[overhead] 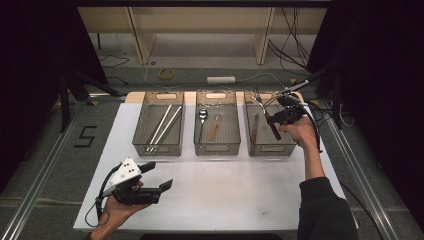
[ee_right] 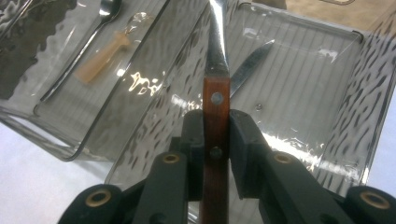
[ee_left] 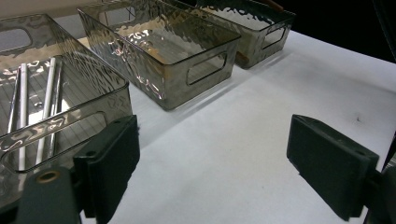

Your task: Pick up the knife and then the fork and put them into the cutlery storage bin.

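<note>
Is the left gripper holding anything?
No, the left gripper has its jaws wide apart over the bare white table, with nothing between them.

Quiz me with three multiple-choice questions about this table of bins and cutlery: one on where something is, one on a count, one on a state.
1. Where does the spoon lie?
A. left bin
B. middle bin
C. on the bare table

2. How many bins stand in the row?
A. two
B. three
C. four

3. What is the right gripper doing?
A. gripping a wooden-handled knife
B. hanging open with nothing in it
C. gripping a spoon

Answers: 1 B, the spoon lies in the middle bin beside a tan utensil. 2 B, the left bin, the middle bin and the right bin stand side by side. 3 A, its jaws press on the wooden handle of the knife, held over the right bin.
</note>
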The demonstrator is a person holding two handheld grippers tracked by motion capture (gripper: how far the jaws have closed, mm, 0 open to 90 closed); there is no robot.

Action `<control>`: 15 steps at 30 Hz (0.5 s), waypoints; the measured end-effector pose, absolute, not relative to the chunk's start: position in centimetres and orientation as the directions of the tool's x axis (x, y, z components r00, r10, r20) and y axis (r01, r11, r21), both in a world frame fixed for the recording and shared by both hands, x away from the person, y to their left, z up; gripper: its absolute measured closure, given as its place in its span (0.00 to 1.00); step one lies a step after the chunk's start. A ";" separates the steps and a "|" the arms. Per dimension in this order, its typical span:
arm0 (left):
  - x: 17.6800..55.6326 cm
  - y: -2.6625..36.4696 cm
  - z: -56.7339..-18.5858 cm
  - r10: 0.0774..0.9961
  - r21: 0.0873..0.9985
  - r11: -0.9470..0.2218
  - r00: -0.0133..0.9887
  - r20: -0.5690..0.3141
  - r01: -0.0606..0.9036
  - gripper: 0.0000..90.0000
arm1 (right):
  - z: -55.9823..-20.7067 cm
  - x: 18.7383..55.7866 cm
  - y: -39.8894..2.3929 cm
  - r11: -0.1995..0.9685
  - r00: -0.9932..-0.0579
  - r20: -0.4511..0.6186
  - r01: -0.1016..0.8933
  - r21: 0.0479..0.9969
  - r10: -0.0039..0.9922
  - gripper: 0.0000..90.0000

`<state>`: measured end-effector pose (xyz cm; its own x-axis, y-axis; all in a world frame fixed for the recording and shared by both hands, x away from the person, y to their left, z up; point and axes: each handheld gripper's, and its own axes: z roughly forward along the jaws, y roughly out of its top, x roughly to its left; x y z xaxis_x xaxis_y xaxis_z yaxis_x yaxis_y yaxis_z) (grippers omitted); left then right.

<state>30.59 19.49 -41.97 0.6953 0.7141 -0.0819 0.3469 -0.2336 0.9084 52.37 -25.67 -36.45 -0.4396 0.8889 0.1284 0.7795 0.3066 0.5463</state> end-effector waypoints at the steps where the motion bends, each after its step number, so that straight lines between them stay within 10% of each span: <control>1: 30.6 19.5 -42.0 0.714 0.908 -0.234 0.695 -0.082 0.347 0.19 | -36.5 52.4 -25.6 0.301 -0.434 0.129 0.781 0.547 0.892 0.86; 15: 30.5 19.5 -42.0 0.715 0.910 -0.229 0.694 -0.085 0.346 0.19 | -38.0 53.1 -24.8 0.266 -0.392 0.138 0.804 0.532 0.909 0.86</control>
